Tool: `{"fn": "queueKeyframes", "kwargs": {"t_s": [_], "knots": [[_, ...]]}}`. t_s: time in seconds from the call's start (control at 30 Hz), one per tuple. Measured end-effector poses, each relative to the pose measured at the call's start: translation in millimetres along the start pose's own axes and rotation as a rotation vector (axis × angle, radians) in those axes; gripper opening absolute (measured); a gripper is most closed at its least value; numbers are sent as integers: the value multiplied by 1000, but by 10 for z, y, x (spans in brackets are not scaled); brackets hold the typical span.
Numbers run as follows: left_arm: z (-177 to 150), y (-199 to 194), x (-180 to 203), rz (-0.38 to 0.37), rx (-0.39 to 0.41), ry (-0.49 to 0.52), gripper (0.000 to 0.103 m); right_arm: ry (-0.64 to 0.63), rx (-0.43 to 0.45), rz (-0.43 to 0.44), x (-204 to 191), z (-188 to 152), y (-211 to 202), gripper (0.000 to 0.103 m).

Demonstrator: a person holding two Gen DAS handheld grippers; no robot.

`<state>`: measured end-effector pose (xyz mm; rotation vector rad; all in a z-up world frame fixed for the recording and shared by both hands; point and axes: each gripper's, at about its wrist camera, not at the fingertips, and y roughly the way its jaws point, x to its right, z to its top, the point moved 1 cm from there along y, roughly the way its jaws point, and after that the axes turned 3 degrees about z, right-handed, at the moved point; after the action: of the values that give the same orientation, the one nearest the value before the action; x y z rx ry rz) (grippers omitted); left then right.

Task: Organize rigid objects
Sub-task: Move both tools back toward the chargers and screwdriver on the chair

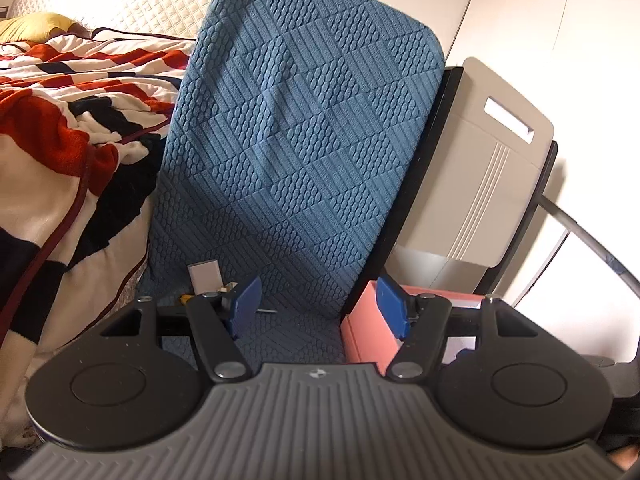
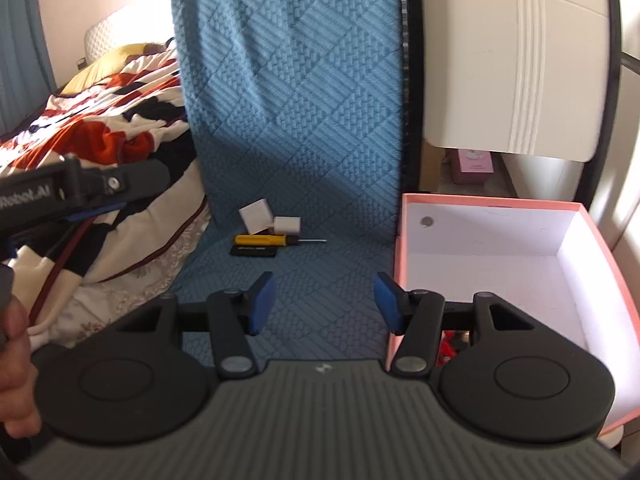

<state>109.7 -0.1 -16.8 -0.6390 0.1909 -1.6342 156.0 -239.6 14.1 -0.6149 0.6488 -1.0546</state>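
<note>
A yellow-handled screwdriver (image 2: 269, 240) lies on the blue cloth (image 2: 296, 120) beside two white blocks (image 2: 256, 216) (left of a pink box (image 2: 404, 256)). Both grippers, left (image 1: 318, 304) and right (image 2: 324, 302), have jaws released, empty.

Left gripper (image 1: 318, 304) jaws apart and empty, right gripper (image 2: 324, 302) jaws apart and empty, angled downward

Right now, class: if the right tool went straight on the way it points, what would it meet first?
Probably the blue textured cover. The right tool stands open and empty above it; the pink box lies just to its right. Depth is uncertain.
</note>
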Motion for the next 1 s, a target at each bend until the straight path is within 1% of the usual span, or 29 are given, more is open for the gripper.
{"fn": "queueKeyframes", "kwargs": {"t_s": [0.07, 0.1, 0.17, 0.27, 0.33, 0.53, 0.7, 0.8, 0.93, 1.0], "knots": [[-62, 15, -91, 26, -13, 15, 69, 4, -12, -3, -75, -40, 52, 57], [-87, 17, -158, 31, -15, 5, 69, 8, -13, 3, -108, -66, 65, 57], [-133, 9, -291, 31, -20, -22, 69, -2, -13, 11, -181, -130, 79, 57], [-212, -6, -410, 38, -21, -30, 69, -35, -19, 13, -279, -235, 110, 57], [-262, 7, -458, 30, -28, -39, 69, -42, -28, 15, -317, -298, 141, 57], [-381, 75, -437, 18, -47, -8, 69, -51, -36, 8, -405, -460, 197, 57], [-511, 67, -461, 13, -58, 2, 69, -27, -55, 4, -407, -596, 254, 57], [-593, 90, -521, 17, -70, -6, 69, -14, -65, -3, -394, -661, 302, 57], [-632, 183, -596, 40, -78, -25, 69, 4, -67, -5, -384, -697, 374, 57], [-628, 267, -589, 44, -80, -9, 69, 3, -66, -6, -381, -695, 422, 57]]}}
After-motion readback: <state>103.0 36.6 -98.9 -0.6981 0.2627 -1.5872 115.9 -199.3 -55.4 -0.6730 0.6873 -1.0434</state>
